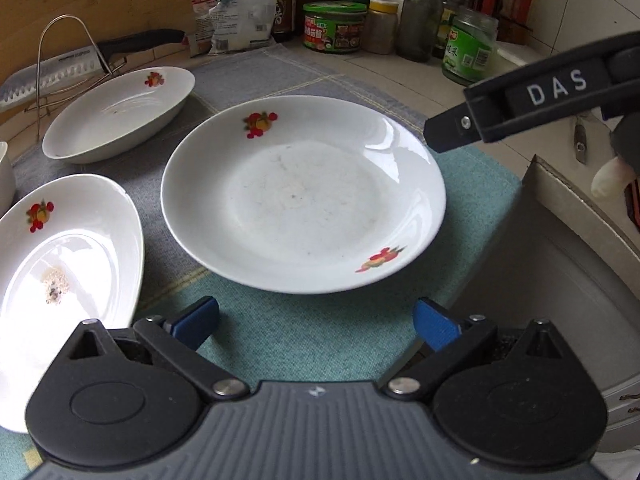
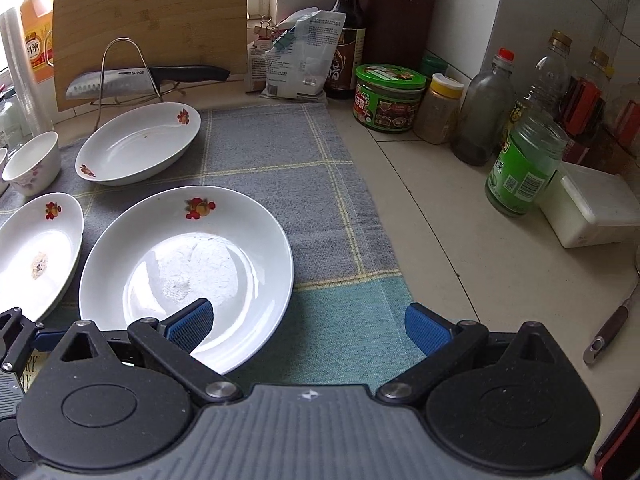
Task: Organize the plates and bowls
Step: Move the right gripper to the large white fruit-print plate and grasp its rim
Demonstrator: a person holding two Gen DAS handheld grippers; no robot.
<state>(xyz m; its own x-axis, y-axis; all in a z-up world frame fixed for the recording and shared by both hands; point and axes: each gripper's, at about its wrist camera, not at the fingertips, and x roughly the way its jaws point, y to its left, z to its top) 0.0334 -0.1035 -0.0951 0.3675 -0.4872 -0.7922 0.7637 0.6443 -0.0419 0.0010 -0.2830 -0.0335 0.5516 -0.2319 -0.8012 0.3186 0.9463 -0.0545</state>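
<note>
Left gripper [image 1: 316, 322] hovers low just before the round plate [image 1: 304, 194], blue pads spread apart, nothing held. Right gripper [image 2: 308, 326] hangs over that plate's near-right rim, pads likewise apart; its arm reads "DAS". Plates on checked cloth [image 2: 280, 148]: one round, two oval [image 2: 138, 144] [image 2: 36, 250] left of it. One small bowl [image 2: 32, 164] visible. Knife [image 2: 140, 79] marked "SUPOR".

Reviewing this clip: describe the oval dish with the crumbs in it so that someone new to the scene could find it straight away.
Start at the grey-and-teal cloth spread on the counter. The big round plate lies near its front edge, and the oval dish sits just left of that. Unlike the other oval dish further back by the knife rack, it has a small patch of crumbs in its middle.
</note>
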